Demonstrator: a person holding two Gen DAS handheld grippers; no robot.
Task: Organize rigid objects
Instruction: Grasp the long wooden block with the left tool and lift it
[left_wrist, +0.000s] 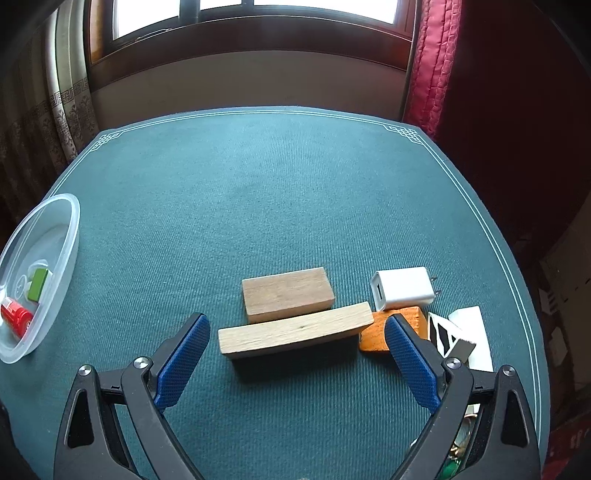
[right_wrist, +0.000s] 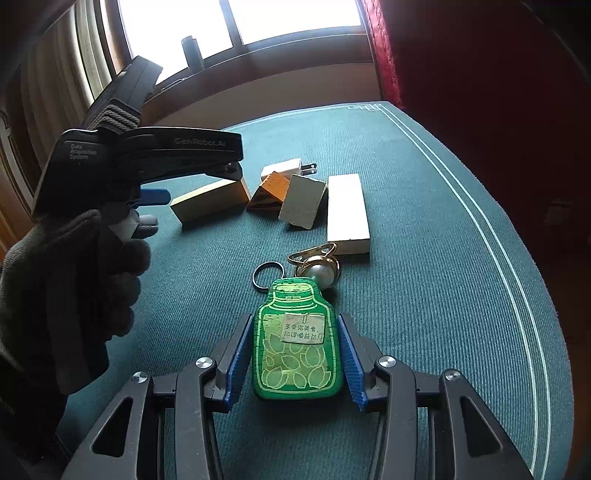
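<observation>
Here, right tongs (right_wrist: 295, 354) astride keychain (right_wrist: 294, 343).

A teal ribbed counter (left_wrist: 295, 192) with a white line border carries pale wood blocks (left_wrist: 288, 293), a white charger (left_wrist: 402, 288), an orange block (left_wrist: 373, 334) and a green leaf-patterned bottle-shaped keychain (right_wrist: 295, 347).

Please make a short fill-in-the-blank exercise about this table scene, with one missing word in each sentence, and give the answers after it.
1. The clear plastic container holds a small green block and a ______ cylinder.
2. The left gripper is ______, its jaws standing either side of the long pale wooden block.
3. The white USB charger has ______ metal prongs.
4. The right gripper brackets a flat ______ bottle-shaped keychain tag.

Answers: red; open; two; green
</observation>
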